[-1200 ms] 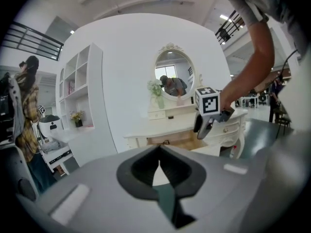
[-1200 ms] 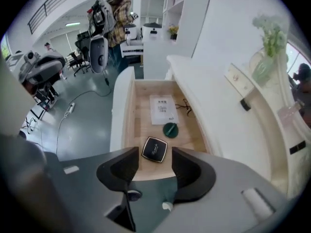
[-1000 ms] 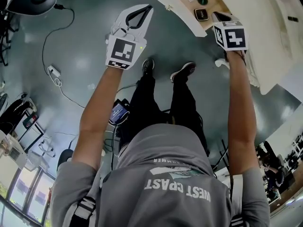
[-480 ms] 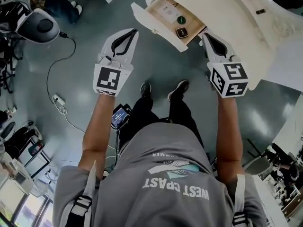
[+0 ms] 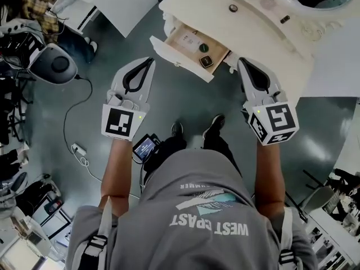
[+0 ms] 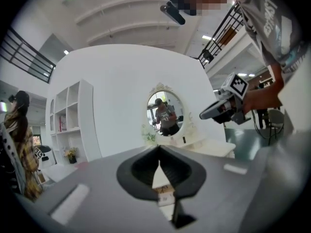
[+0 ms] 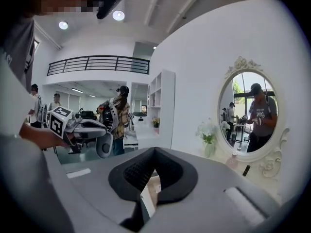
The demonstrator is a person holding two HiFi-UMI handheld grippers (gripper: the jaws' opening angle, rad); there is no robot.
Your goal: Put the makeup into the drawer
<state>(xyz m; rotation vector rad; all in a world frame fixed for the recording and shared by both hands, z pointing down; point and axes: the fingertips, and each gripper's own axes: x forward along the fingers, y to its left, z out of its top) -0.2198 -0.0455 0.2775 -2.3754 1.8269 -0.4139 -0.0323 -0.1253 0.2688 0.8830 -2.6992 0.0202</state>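
The white vanity desk [image 5: 256, 30] stands ahead of the person, with its drawer [image 5: 175, 58] pulled well out towards them. Both claws hang in the air in front of it. The left claw [image 5: 149, 62] is just short of the drawer front, and the right claw [image 5: 242, 64] is close by the drawer's right corner. Each claw's own view shows its jaws fully together with nothing between them.

Some makeup already lies in the drawer: a dark square compact [image 5: 206, 61] and, just beyond it, a round green case [image 5: 203, 48]. A small round pot [image 5: 233, 8] and a dark stick [image 5: 285, 19] sit on the desk top.

The main risk, as I judge it, is the right claw clipping the jutting drawer corner on its way to the desk top. A closed claw could also nudge the pot away instead of gripping it.
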